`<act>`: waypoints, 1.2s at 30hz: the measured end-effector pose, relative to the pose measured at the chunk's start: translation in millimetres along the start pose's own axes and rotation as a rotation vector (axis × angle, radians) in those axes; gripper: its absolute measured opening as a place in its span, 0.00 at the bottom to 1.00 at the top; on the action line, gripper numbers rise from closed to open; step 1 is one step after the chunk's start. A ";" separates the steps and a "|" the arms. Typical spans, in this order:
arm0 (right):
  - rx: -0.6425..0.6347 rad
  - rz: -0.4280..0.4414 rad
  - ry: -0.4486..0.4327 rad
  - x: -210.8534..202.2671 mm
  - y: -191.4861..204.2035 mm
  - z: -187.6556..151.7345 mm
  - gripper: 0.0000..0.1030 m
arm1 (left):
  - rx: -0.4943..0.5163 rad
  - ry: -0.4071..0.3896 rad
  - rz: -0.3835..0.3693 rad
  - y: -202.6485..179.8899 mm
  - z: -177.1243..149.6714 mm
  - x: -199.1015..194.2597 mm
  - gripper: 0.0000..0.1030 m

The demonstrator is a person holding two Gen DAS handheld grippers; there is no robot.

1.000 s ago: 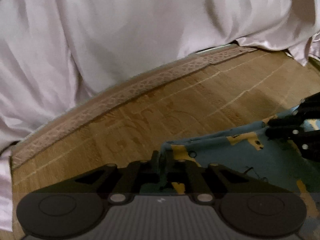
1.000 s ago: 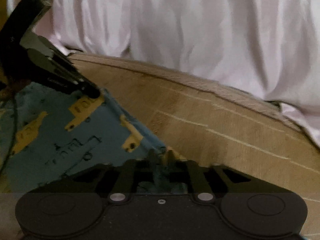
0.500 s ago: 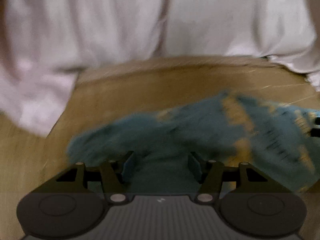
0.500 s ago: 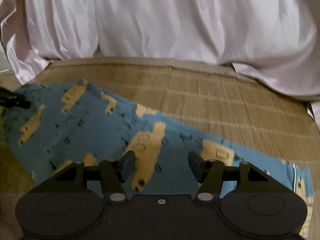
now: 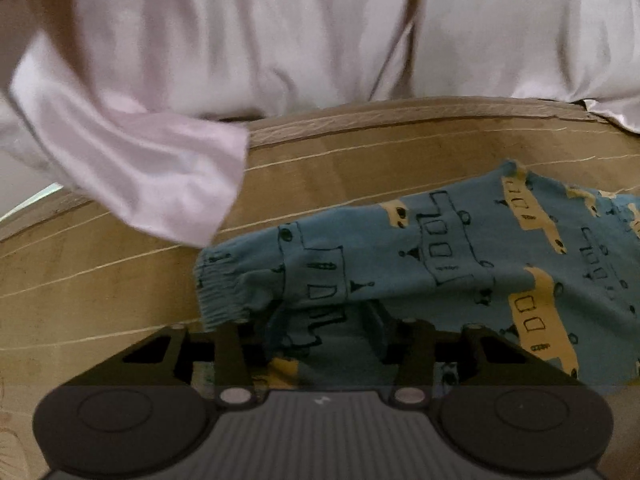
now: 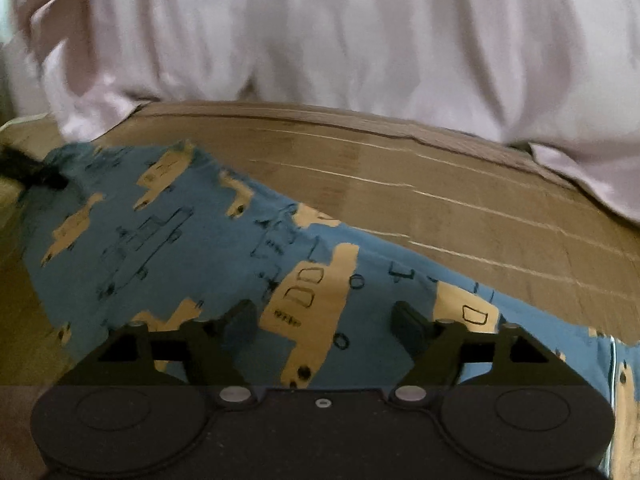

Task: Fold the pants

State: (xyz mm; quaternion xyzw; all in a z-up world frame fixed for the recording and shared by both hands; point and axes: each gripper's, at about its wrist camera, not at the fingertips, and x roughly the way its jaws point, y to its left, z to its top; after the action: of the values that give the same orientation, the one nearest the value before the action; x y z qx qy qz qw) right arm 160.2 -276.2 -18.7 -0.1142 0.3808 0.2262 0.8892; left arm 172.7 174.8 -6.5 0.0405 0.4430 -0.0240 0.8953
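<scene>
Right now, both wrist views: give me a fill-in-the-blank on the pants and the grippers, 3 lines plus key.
1. The pants are blue, printed with ____ vehicles.
2. The right gripper stands ____ above the pants, with nothing between its fingers.
3. In the left wrist view, the ribbed cuff lies just ahead of the left gripper, whose fingers are ____.
4. The pants lie on a tan woven ____, with pale pink fabric behind.

Missing words: yellow; open; apart; mat
</scene>
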 end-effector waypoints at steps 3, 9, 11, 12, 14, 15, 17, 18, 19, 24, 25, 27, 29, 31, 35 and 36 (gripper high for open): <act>-0.039 -0.020 -0.005 -10.8 2.8 -6.0 0.82 | -0.040 0.034 0.084 14.3 0.4 -3.2 0.48; 0.180 -0.135 -0.020 -54.3 -54.7 -37.0 0.87 | -0.123 0.031 0.159 -5.7 8.7 -21.6 0.64; 0.237 -0.187 -0.034 -69.0 -71.5 -50.7 0.90 | -0.081 -0.040 0.096 -35.4 14.8 -30.2 0.67; 0.262 -0.211 -0.040 -76.2 -79.9 -58.7 0.90 | -0.056 -0.079 0.054 -55.0 20.0 -32.4 0.71; 0.295 -0.228 -0.041 -83.1 -92.5 -70.7 0.90 | -0.001 -0.127 -0.064 -96.6 35.5 -29.6 0.75; 0.315 -0.229 -0.042 -85.5 -98.4 -77.7 0.90 | 0.026 -0.133 -0.130 -114.7 44.6 -25.6 0.78; 0.356 -0.219 -0.058 -89.2 -106.9 -87.8 0.91 | 0.099 -0.127 -0.299 -165.1 68.3 -12.6 0.80; 0.377 -0.206 -0.068 -90.1 -111.0 -92.4 0.92 | 0.143 -0.121 -0.375 -193.0 80.6 -5.2 0.80; 0.391 -0.195 -0.075 -90.3 -112.8 -96.0 0.94 | 0.181 -0.120 -0.435 -216.7 89.1 -0.7 0.81; 0.419 -0.137 -0.101 -91.7 -121.0 -110.9 0.97 | 0.426 -0.102 -0.611 -336.5 121.3 27.8 0.84; 0.427 -0.126 -0.103 -93.6 -120.9 -115.4 0.97 | 0.463 -0.093 -0.627 -355.0 122.6 31.2 0.84; 0.437 -0.097 -0.122 -98.0 -123.3 -121.5 0.98 | 0.531 -0.075 -0.660 -385.1 122.7 40.1 0.83; 0.444 -0.044 -0.144 -105.1 -124.6 -127.8 0.99 | 0.598 -0.043 -0.684 -404.5 121.1 48.8 0.76; 0.448 -0.020 -0.145 -109.0 -126.9 -131.4 0.99 | 0.650 0.004 -0.696 -416.7 119.9 56.2 0.68; 0.499 0.014 -0.170 -114.7 -132.1 -132.8 0.97 | 0.697 0.061 -0.704 -426.1 115.6 62.6 0.54; 0.506 0.011 -0.168 -114.2 -132.6 -131.2 0.95 | 0.712 0.051 -0.691 -429.1 114.0 62.1 0.49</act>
State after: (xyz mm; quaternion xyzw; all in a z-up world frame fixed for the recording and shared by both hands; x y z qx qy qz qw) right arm 73.6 -477.0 -21.0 0.1327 0.3508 0.1372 0.9168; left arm 266.7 -263.5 -8.9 0.1950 0.4165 -0.4683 0.7545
